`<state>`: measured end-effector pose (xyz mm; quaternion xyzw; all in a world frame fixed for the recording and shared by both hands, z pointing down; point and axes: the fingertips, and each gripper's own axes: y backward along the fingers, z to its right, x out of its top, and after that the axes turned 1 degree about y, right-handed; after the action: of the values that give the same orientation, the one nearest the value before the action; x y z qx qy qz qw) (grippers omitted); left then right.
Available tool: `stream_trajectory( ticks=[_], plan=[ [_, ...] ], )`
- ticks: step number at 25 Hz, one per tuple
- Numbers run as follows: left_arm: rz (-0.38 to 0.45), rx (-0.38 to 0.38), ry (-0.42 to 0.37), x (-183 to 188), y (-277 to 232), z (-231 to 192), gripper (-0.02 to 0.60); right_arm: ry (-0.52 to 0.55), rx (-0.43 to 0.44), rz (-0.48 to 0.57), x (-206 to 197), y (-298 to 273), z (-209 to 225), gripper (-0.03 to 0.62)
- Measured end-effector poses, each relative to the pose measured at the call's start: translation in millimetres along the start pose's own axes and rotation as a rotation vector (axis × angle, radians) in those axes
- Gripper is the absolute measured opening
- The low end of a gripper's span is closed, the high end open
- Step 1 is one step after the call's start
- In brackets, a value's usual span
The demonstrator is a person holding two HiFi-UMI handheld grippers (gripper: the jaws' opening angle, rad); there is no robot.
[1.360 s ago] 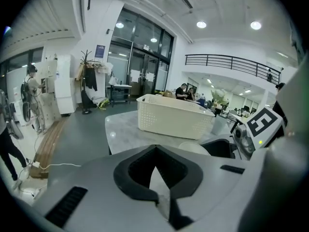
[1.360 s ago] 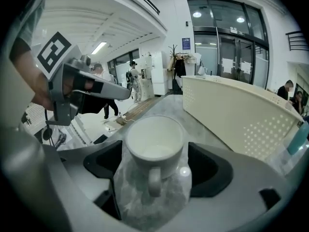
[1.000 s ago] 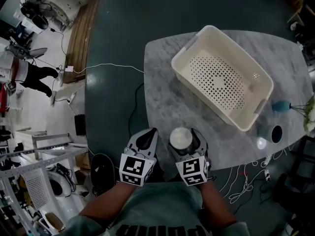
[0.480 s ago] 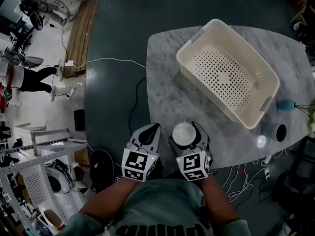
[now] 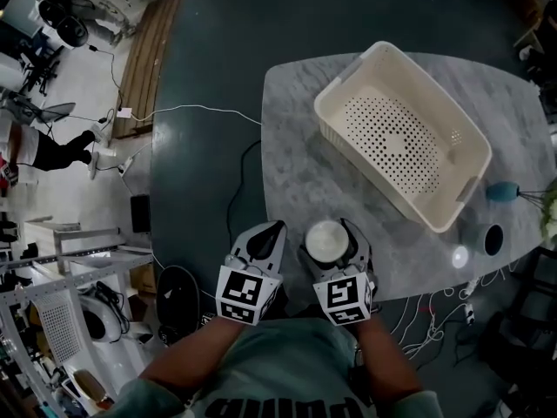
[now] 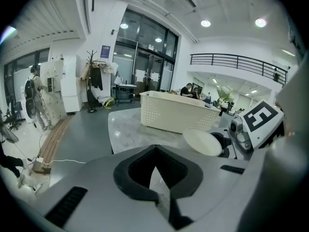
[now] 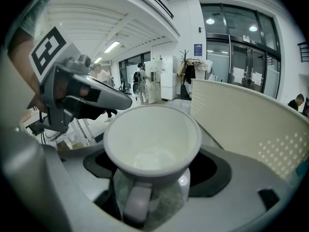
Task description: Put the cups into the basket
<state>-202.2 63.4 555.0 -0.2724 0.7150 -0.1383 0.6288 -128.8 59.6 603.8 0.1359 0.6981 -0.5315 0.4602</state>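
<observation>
None of the cups is in the basket (image 5: pixel 346 77) yet.
At lower centre my right gripper (image 5: pixel 332 233) grips a white cup (image 7: pixel 152 129); my left gripper (image 5: pixel 271 233) is closed, empty; a dark cup (image 5: pixel 490 239) waits at the right edge.

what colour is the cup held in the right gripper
The cup is plain white, inside and out; the right gripper view shows it best.

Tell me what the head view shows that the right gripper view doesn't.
Only the head view shows the dark cup near the table's right edge and the basket's bare perforated floor. Only the right gripper view shows the white cup's handle between the jaws. Both show the right gripper holding that cup, the left gripper and the basket.
</observation>
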Motion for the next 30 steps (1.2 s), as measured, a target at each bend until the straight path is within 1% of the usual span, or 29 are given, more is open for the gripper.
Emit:
stream_trajectory(
  ticks=[5, 10, 16, 24, 30],
  plan=[
    [0.027, 0.0, 0.003, 15.6, 5.6, 8.5, 0.008, -0.012, -0.013, 0.027, 21.9, 20.5, 10.1, 0.402],
    [0.058, -0.012, 0.003, 40.4, 10.3, 24.1, 0.008, -0.054, -0.034, 0.059, 48.1, 48.2, 27.6, 0.402],
    [0.096, -0.016, 0.01, 69.6, 13.4, 43.2, 0.008, -0.064, -0.067, 0.072, 73.3, 79.5, 49.5, 0.402],
    [0.162, -0.01, -0.003, 111.6, -5.6, 72.8, 0.008, -0.061, -0.074, 0.08, 94.6, 108.7, 93.0, 0.402],
    [0.184, 0.002, -0.003, 135.1, -23.8, 89.1, 0.008, -0.037, -0.076, 0.079, 102.5, 114.8, 129.5, 0.402]
  ],
)
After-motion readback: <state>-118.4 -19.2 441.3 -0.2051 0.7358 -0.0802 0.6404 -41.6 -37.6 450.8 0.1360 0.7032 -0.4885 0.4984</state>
